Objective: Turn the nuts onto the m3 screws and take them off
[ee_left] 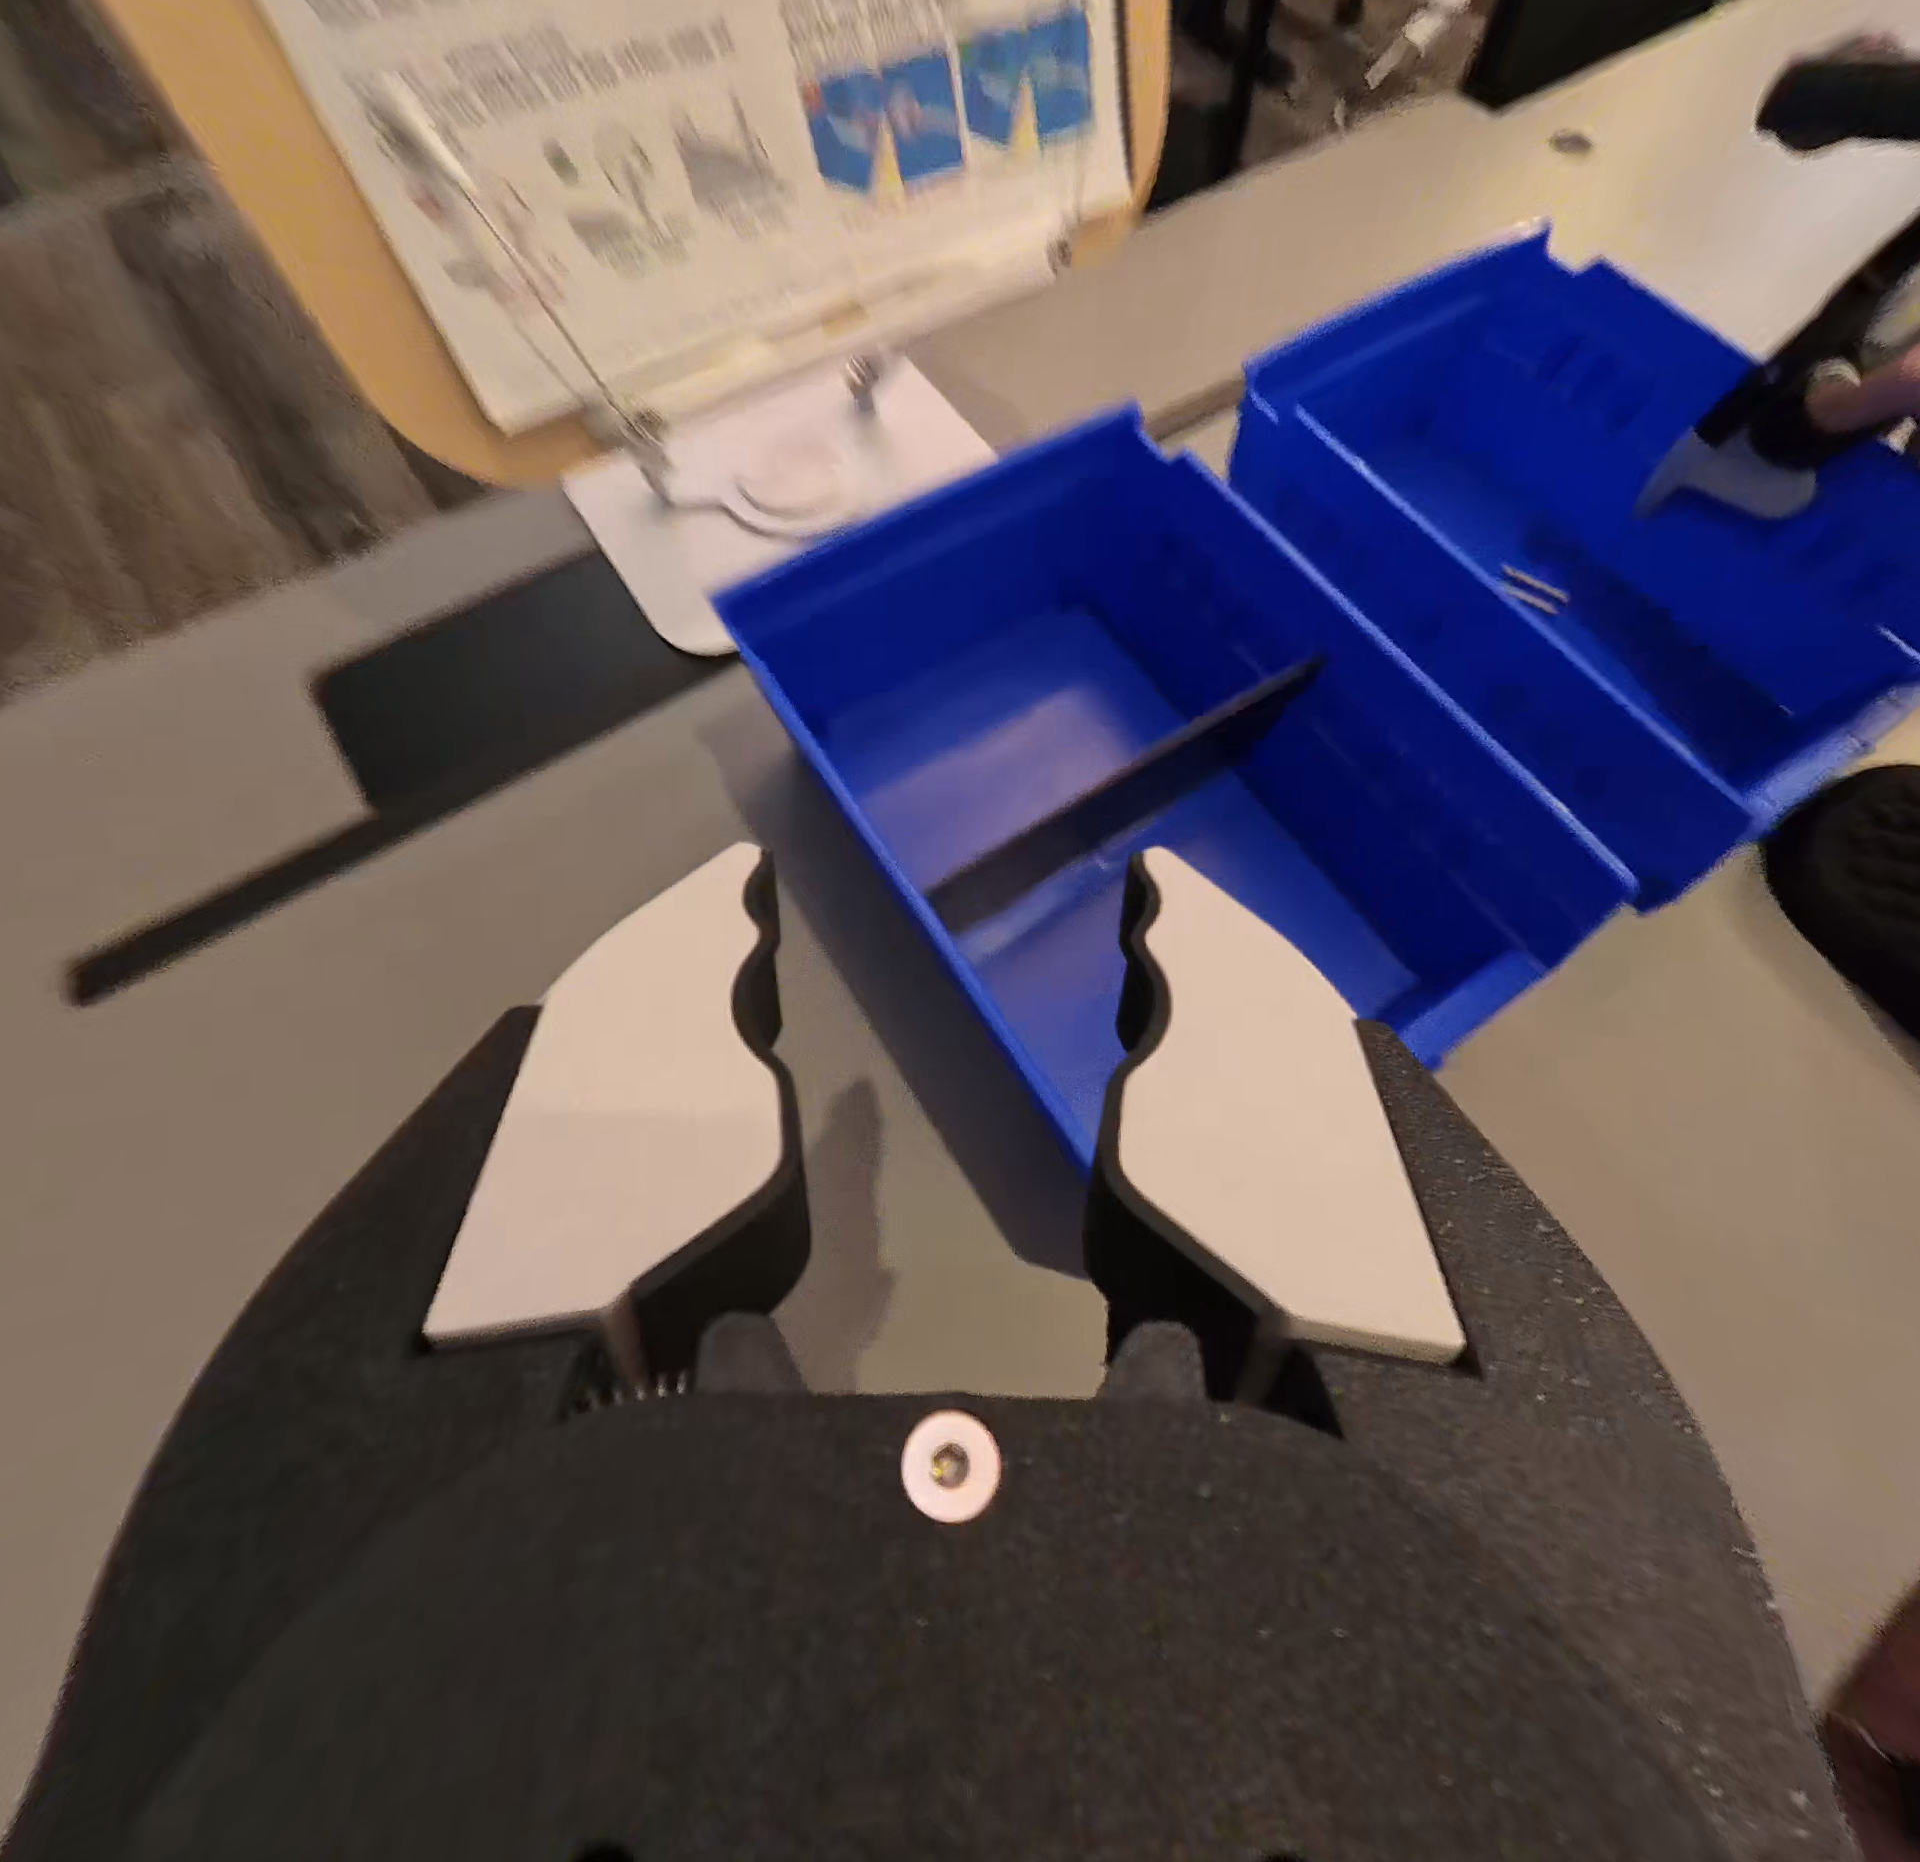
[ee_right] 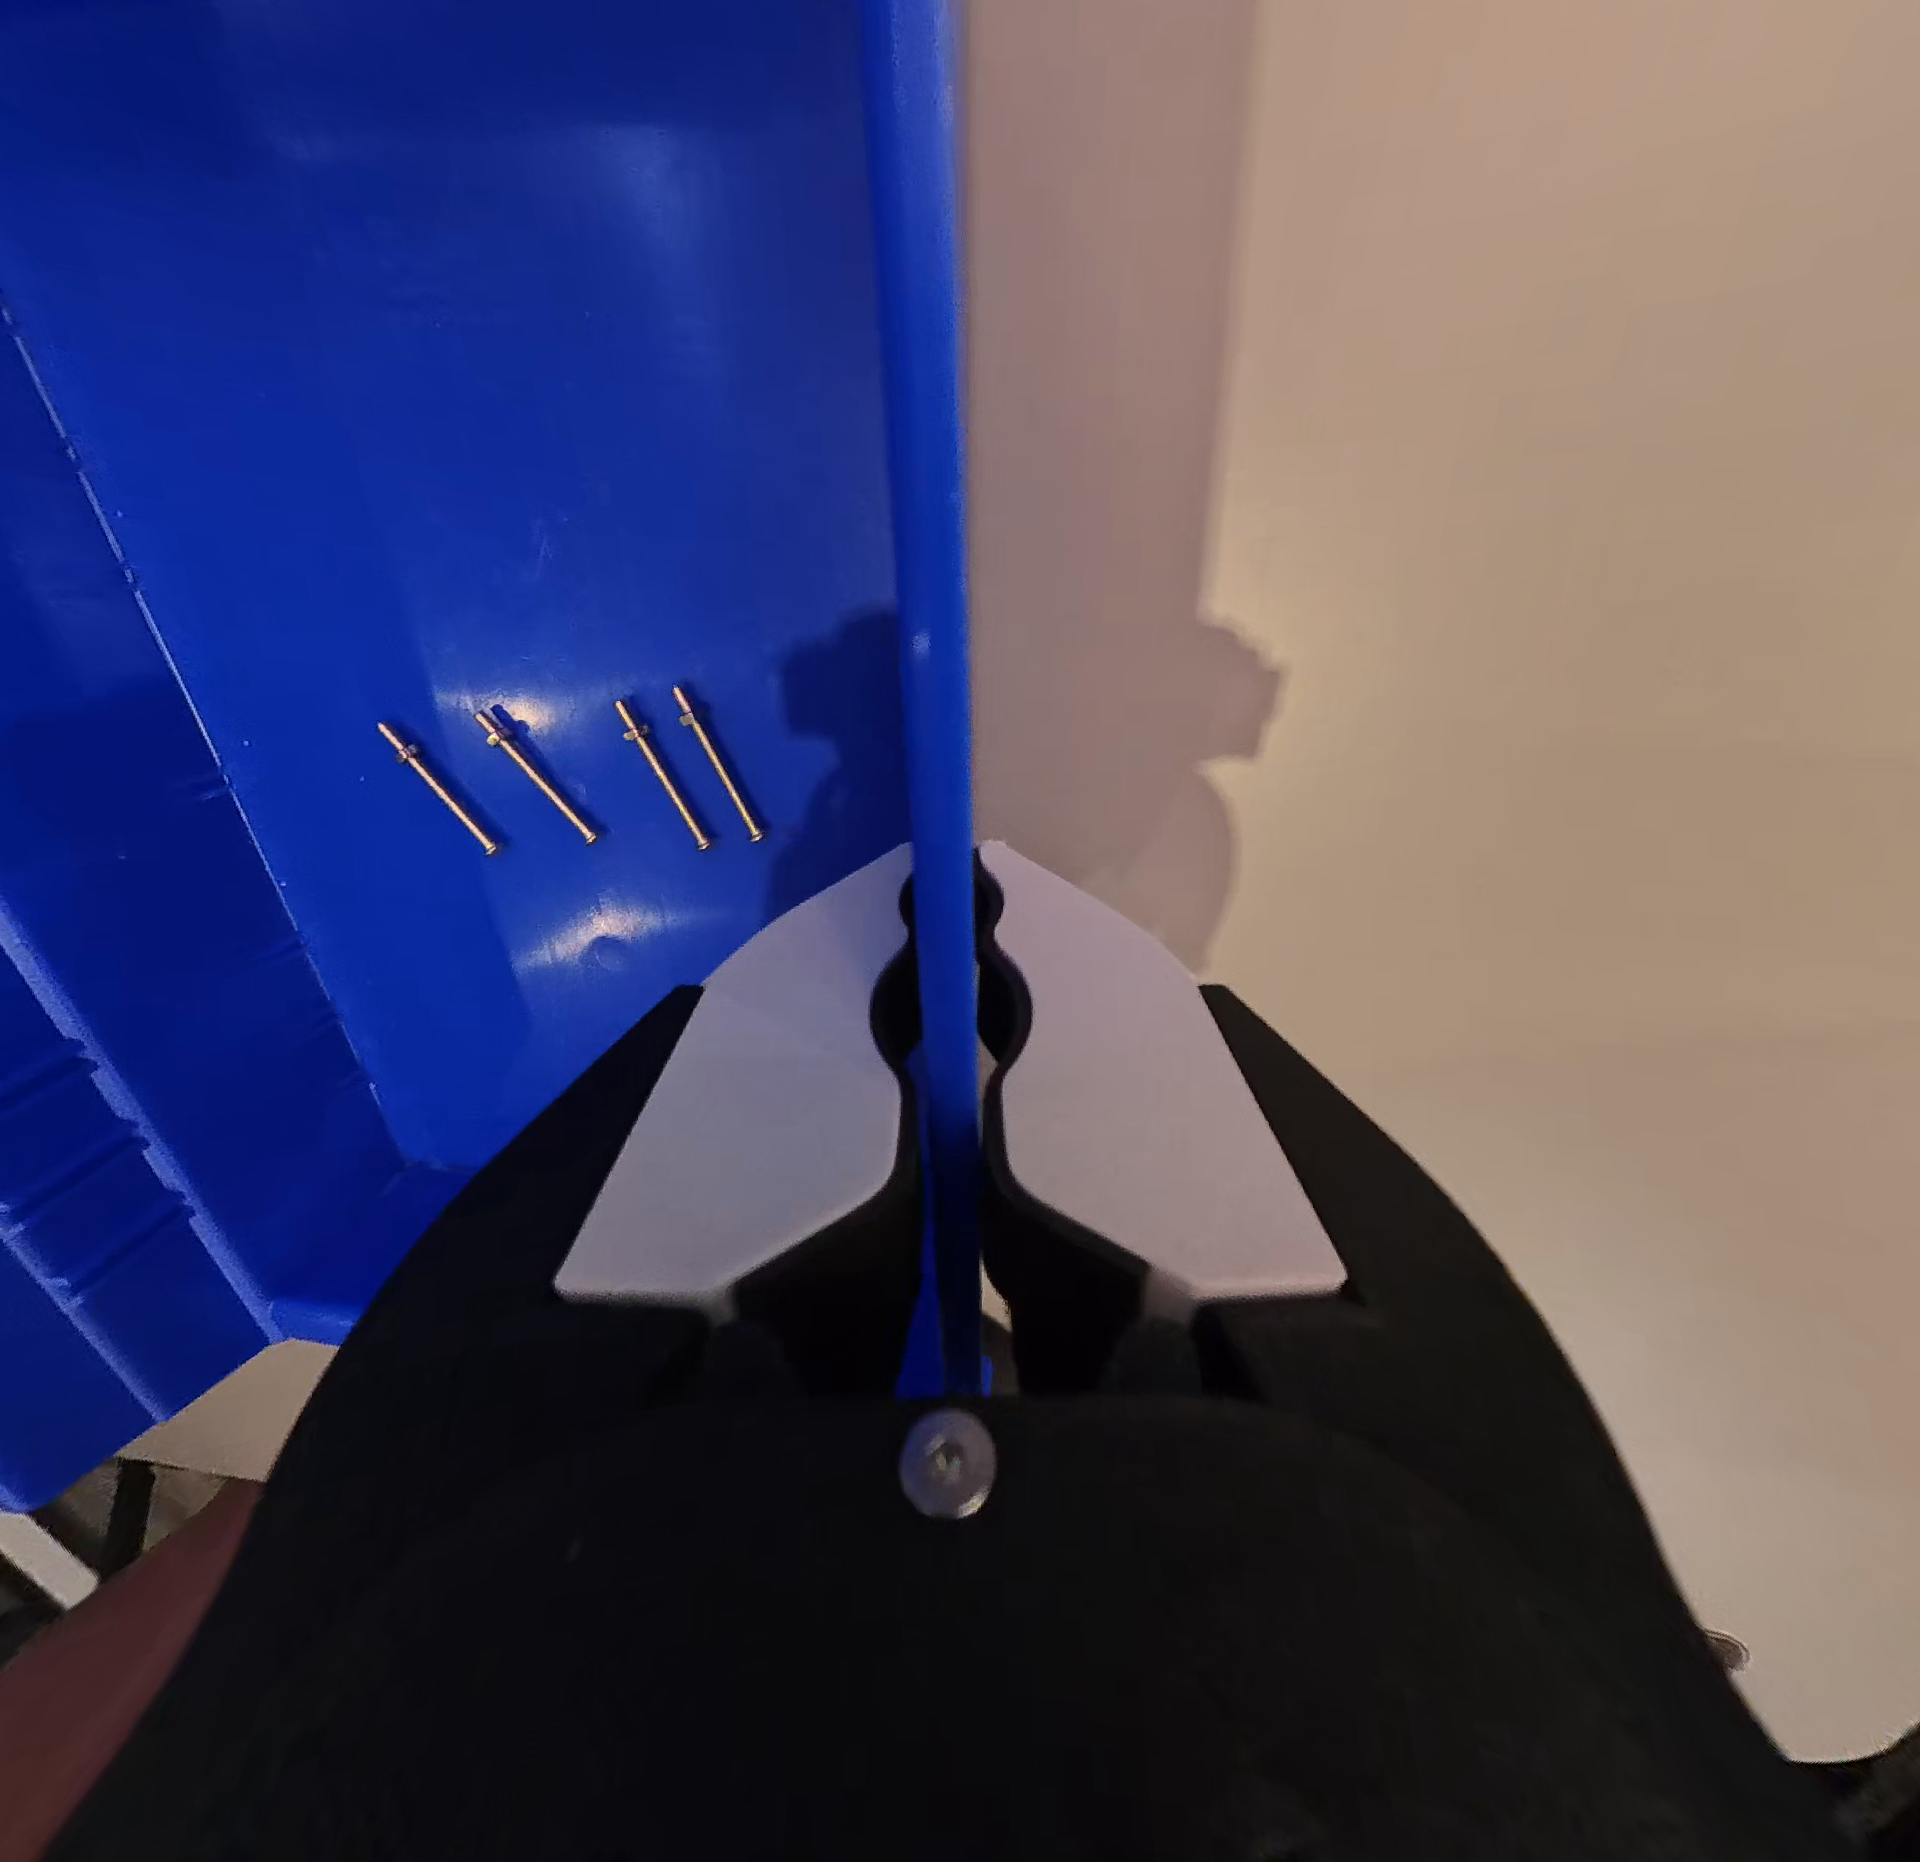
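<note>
Several thin brass M3 screws, each with a small nut near one end, lie side by side on the floor of a blue bin. My right gripper is shut on that bin's right side wall. In the left wrist view this bin stands at the right, with the screws and the right gripper in it. My left gripper is open and empty, held above the near end of a second blue bin that has a dark divider.
A document stand with a printed sheet stands on a white base behind the bins. A black mat lies on the grey table at the left. A dark object shows at the right edge. Tip to tip, the grippers are about 50 cm apart.
</note>
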`<action>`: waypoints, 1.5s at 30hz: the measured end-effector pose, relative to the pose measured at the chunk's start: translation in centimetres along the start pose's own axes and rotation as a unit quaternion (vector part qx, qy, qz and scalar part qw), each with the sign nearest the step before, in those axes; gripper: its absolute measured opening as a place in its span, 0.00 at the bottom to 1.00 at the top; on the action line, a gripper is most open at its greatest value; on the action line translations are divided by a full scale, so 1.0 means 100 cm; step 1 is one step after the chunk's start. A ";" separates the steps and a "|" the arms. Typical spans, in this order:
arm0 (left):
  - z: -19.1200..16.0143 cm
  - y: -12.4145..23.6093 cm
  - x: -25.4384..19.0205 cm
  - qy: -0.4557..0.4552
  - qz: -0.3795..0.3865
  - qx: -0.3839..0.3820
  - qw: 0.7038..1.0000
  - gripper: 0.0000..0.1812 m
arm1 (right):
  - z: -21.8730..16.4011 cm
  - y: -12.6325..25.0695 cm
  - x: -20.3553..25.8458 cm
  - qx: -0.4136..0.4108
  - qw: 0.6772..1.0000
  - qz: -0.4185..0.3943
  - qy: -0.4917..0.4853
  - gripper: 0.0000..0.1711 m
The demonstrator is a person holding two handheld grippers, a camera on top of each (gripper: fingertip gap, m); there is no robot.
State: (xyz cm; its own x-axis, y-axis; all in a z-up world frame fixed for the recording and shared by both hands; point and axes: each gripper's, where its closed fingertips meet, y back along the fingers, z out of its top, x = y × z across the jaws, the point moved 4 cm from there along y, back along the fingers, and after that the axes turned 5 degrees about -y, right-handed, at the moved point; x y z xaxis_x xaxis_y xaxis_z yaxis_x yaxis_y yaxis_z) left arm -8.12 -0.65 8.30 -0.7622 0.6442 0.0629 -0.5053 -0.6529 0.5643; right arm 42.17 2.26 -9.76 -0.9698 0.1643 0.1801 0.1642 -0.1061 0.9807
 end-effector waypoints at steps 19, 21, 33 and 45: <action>0.010 0.082 0.074 -0.038 0.113 -0.169 0.978 0.25 | 0.016 0.076 0.037 -0.019 0.999 0.015 0.023 0.04; 0.008 0.094 0.084 -0.034 0.141 -0.177 0.974 0.25 | 0.022 0.100 0.055 -0.029 0.999 0.005 0.038 0.04; -0.040 0.203 0.141 0.079 0.321 -0.219 0.918 0.33 | 0.033 0.122 0.350 0.014 0.961 0.066 0.268 0.04; -0.072 0.278 0.138 0.134 0.395 -0.270 0.868 0.43 | -0.033 0.029 0.603 0.058 0.901 0.140 0.407 0.05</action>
State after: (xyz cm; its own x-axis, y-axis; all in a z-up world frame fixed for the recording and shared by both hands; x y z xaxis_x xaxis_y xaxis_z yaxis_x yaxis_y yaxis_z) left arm -35.57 -12.81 18.88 -0.9871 -0.1589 0.0199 0.1580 -0.9866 -0.0403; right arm -16.43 8.61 3.71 -0.6908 -0.6309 0.3532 0.3950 0.0798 0.9152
